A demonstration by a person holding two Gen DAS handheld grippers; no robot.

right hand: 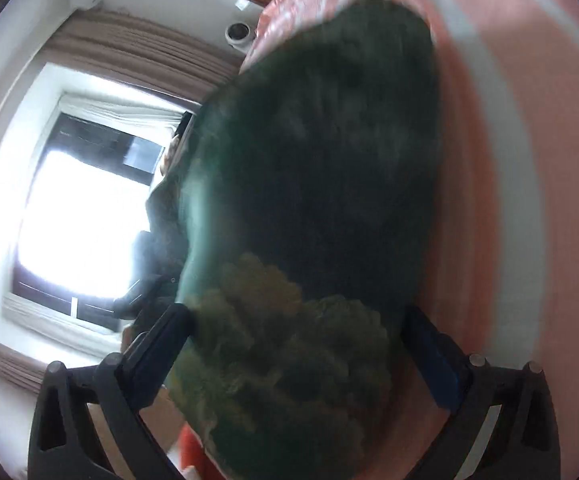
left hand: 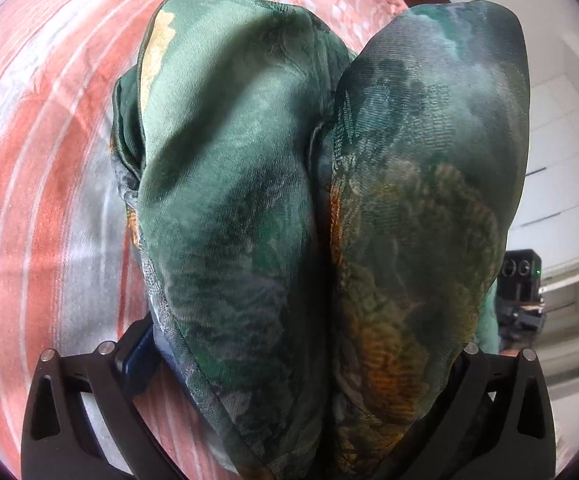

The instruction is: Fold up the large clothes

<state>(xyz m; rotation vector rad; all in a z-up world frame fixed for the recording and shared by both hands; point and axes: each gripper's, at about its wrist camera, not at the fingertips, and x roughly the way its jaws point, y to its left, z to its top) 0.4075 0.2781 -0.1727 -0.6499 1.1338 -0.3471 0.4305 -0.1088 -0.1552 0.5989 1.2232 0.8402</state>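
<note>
Striped bedspread [left hand: 41,168] beneath bunched green floral garment [left hand: 249,208]

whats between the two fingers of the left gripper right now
Bunched folds of the green patterned garment fill the gap between the left gripper's fingers, seen in the left wrist view; the striped bedspread lies behind.

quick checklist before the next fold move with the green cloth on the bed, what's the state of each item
1. Left gripper holds the satiny green patterned cloth: ok, fabric bunched between its fingers.
2. Right gripper holds the same cloth: ok, fabric fills the gap.
3. Cloth spread flat: not ok, it hangs in two bulging folds.
4. Edges aligned: cannot tell, hidden in the bunching.
5. Red and white striped bedsheet free for laying down: cannot tell, mostly covered.
6. Right view sharp: not ok, blurred.
</note>
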